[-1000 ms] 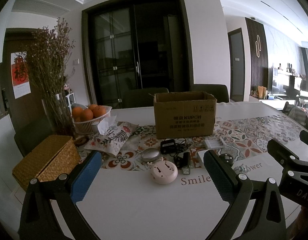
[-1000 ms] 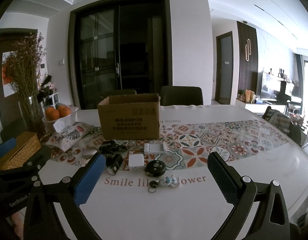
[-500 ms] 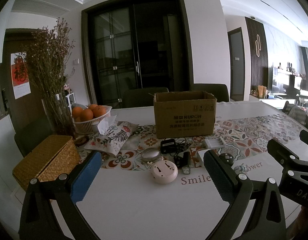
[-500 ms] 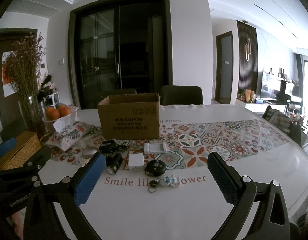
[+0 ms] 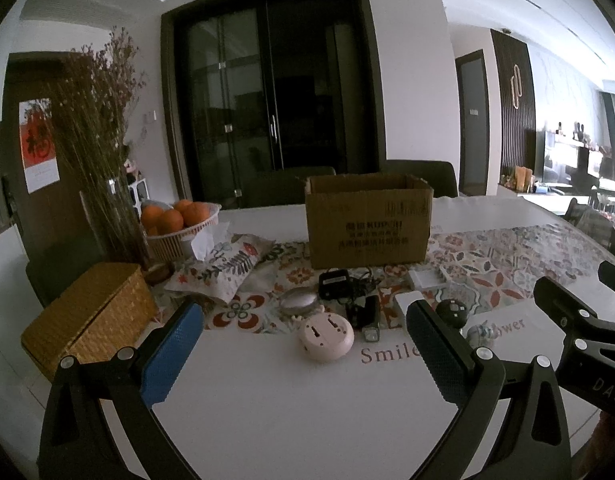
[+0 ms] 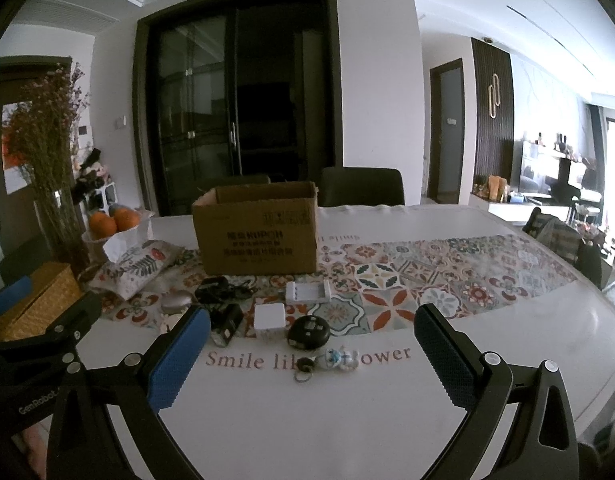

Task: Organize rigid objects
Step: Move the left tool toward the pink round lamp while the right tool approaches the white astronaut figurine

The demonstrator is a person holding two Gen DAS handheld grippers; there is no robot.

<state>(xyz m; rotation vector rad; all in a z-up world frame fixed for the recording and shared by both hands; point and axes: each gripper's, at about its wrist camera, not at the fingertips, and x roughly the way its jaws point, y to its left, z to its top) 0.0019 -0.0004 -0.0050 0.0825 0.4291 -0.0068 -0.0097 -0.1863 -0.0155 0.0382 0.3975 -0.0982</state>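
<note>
Both grippers hover low over the near, bare part of the white tabletop (image 6: 307, 420), nothing held. Left gripper (image 5: 303, 354): fingers wide apart, empty. Right gripper (image 6: 311, 354): same, fingers spread, empty.

Task items sit in a loose cluster ahead of both, at the near edge of the patterned runner (image 6: 427, 276). Nearest to the right gripper: a small keyring w/ charm (image 6: 331, 360), lying on the printed lettering, just ahead & roughly centred btwn its fingers. Just beyond: black round disc (image 6: 308, 331), white square adapter (image 6: 269, 317), then a white tray-like piece (image 6: 308, 291).

Nearest to the left gripper: pink round device (image 5: 326, 334), flat on the tabletop, ahead & slightly right of centre btwn the fingers. Beside it a small black flashlight (image 5: 368, 316), long axis running near-to-far, lens end toward the camera. Behind: oval silver piece (image 5: 299, 300) & black charger w/ cable (image 5: 334, 283).

Further back: open cardboard box (image 5: 367, 220), upright, top open, behind the cluster – probably the destination. So the coming reach is straight fwd for either arm: left is closer to the pink device, right to the keyring.

Off left, not task: wicker box (image 5: 91, 320), tissue pouch (image 5: 223, 268), bowl of oranges (image 5: 175, 220).
</note>
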